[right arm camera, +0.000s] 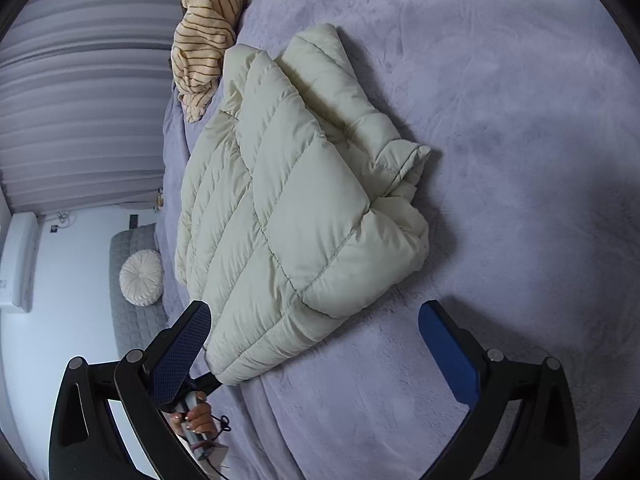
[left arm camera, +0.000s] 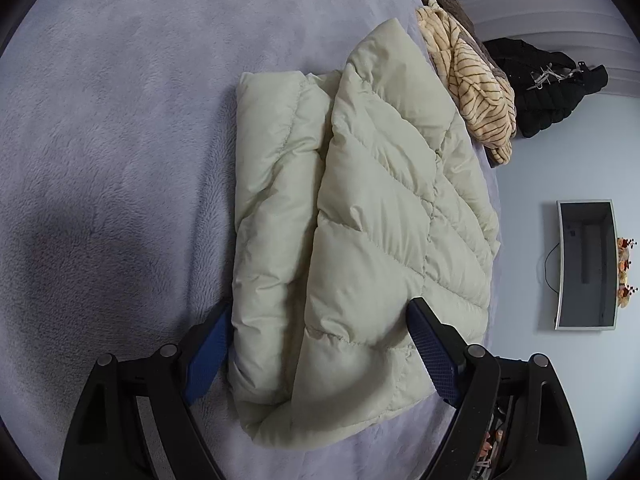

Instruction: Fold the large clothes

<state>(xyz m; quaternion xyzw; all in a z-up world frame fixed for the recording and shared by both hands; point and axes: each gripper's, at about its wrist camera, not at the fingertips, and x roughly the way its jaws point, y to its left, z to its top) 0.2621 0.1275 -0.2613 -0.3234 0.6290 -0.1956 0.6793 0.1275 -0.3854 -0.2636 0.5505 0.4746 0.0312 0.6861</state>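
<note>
Lavender blanket [left arm camera: 100, 140] under folded puffer jacket [left arm camera: 360, 220]

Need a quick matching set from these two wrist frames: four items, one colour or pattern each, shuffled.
Items:
1. puffer jacket
2. bed cover
3. crumpled garment past the jacket
4. round cushion

Descriptions:
A. lavender plush
B. white, pleated
C. cream, quilted
D. tan with dark stripes

Pairs: 1-C, 2-A, 3-D, 4-B
</note>
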